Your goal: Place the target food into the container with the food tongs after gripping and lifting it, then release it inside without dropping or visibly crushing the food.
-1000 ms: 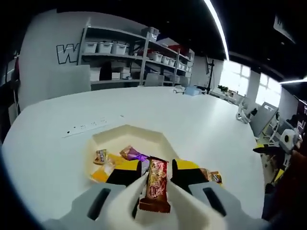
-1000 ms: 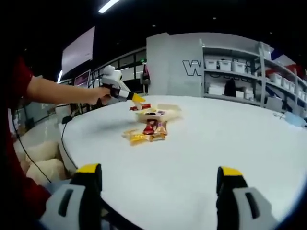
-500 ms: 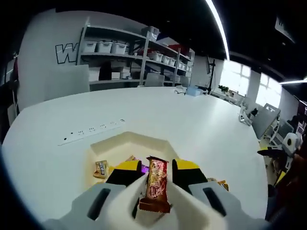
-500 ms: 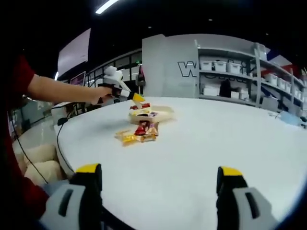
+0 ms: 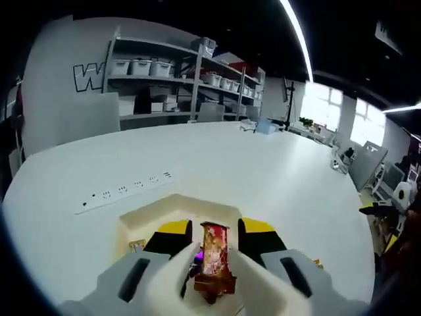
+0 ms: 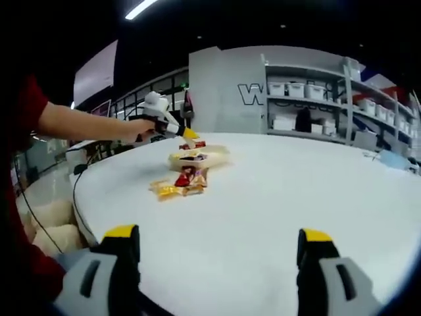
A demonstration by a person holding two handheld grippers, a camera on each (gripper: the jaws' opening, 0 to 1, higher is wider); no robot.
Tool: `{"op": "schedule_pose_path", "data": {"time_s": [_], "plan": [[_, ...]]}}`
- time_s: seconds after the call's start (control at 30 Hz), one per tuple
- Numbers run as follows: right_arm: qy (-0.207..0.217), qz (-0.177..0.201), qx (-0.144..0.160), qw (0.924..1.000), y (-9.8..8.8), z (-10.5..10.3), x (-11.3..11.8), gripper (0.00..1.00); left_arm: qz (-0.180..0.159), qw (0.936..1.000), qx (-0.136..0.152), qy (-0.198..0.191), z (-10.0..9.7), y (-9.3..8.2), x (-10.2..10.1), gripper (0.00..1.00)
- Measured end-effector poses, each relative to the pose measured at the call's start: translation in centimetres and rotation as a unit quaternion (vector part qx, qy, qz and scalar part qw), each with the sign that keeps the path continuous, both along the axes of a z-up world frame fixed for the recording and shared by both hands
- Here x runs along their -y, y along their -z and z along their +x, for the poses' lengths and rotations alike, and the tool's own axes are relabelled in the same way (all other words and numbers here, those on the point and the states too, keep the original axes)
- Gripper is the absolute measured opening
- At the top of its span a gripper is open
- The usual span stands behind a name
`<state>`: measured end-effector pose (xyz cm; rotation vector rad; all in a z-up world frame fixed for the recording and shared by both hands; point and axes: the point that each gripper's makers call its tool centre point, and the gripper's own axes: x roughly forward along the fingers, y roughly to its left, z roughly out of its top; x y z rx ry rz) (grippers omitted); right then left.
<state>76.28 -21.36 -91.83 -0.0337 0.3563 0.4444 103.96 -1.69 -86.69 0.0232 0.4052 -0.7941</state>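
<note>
My left gripper [image 5: 215, 232] is shut on a red-brown snack bar [image 5: 214, 258], which stands lengthwise between the yellow-tipped jaws. It hangs over the cream container [image 5: 161, 209]; a purple wrapper [image 5: 197, 254] and a small packet [image 5: 136, 247] lie inside. From the right gripper view, a hand holds the left gripper [image 6: 166, 126] above the container [image 6: 200, 158], with the bar [image 6: 193, 145] at its tip. My right gripper [image 6: 218, 237] is open with nothing between its fingers, low over the near table, far from the container.
Several loose snack packets [image 6: 176, 187] lie on the white round table [image 6: 276, 191] just in front of the container. A power strip [image 5: 125, 190] is set into the table beyond the container. Shelving with boxes [image 5: 171, 72] stands at the back.
The left gripper has carried the snack bar forward, so the container now lies directly under the jaws. The right gripper stays open; its view has drifted slightly.
</note>
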Motion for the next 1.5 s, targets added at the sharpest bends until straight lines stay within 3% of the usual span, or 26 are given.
{"op": "schedule_pose_path", "data": {"time_s": [0.07,0.13,0.57,1.0,1.5], "plan": [[-0.002,-0.002,-0.002,1.0,0.2,0.0,-0.1,0.99,-0.009,0.9999,-0.003,0.0,0.0,-0.4,0.1,0.26],[-0.003,-0.001,-0.002,1.0,0.2,0.0,-0.2,0.99,0.008,0.9999,0.01,0.001,0.1,-0.4,-0.1,0.26],[-0.006,0.003,0.001,1.0,-0.1,-0.4,-0.3,0.99,0.014,0.9999,0.003,0.004,-1.0,-1.1,-0.8,0.26],[-0.013,0.006,0.007,0.9999,-0.7,-0.8,-0.9,0.99,0.016,0.9997,0.0,0.021,-2.9,-1.8,-0.4,0.27],[-0.023,0.003,0.011,0.9997,-0.9,-1.4,-1.6,0.99,0.029,0.9988,-0.003,0.039,-6.0,-1.2,-0.6,0.27]]}}
